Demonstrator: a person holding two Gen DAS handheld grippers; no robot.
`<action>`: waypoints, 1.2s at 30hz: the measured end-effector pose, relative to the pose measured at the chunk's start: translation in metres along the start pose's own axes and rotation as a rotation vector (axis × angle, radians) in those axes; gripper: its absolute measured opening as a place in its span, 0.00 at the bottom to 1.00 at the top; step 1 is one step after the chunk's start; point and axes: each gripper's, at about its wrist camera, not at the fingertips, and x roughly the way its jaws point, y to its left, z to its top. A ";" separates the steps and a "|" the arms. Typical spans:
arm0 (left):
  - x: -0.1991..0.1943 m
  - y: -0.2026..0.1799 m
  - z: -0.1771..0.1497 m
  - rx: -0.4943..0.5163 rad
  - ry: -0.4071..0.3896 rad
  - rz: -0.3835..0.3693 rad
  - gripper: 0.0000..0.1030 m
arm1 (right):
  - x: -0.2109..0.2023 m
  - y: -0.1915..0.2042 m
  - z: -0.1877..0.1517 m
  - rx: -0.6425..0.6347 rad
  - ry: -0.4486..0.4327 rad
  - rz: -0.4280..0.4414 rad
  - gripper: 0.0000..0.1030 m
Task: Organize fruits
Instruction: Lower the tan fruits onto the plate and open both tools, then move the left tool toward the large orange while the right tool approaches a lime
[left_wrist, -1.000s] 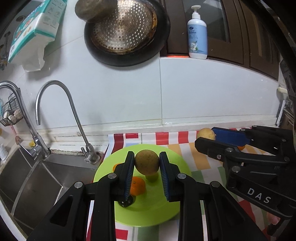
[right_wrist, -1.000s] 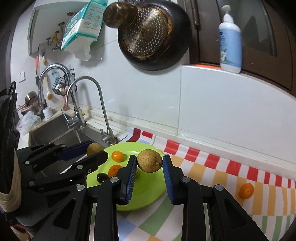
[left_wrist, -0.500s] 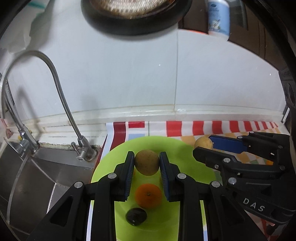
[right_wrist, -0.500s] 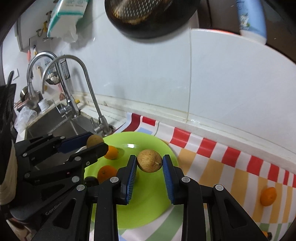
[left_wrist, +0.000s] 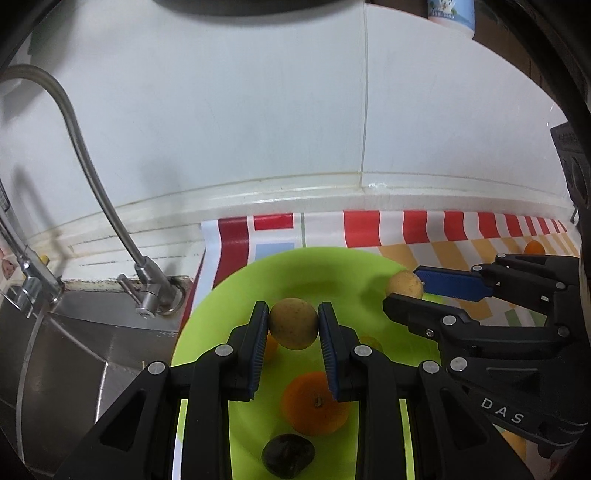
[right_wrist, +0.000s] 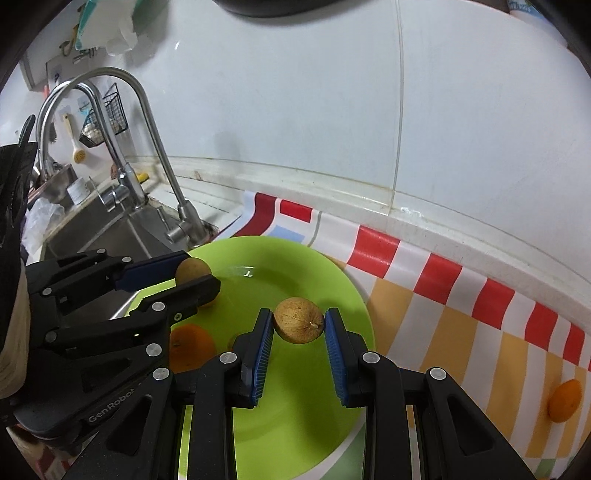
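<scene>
The right claw (right_wrist: 298, 325) grips a brown fruit (right_wrist: 298, 320) (stem end showing) over the green plate (right_wrist: 332, 280).

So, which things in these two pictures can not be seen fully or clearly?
- Small orange fruit, left wrist view: mostly hidden behind the left gripper.
- Bottle, left wrist view: cut off by the top edge.
- Dark fruit on the green plate: its kind is unclear.

A lime-green plate (right_wrist: 343, 291) is lying under blue-padded tongs, on a red, orange and white striped mat (right_wrist: 450, 295).
</scene>
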 end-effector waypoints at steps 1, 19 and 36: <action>0.002 0.000 0.000 0.002 0.004 -0.002 0.27 | 0.002 -0.001 0.000 0.002 0.005 0.002 0.29; -0.080 -0.020 -0.002 -0.010 -0.089 0.049 0.43 | -0.070 -0.007 -0.010 0.043 -0.119 -0.040 0.35; -0.161 -0.086 -0.021 0.050 -0.197 -0.052 0.61 | -0.199 -0.018 -0.064 0.045 -0.292 -0.211 0.58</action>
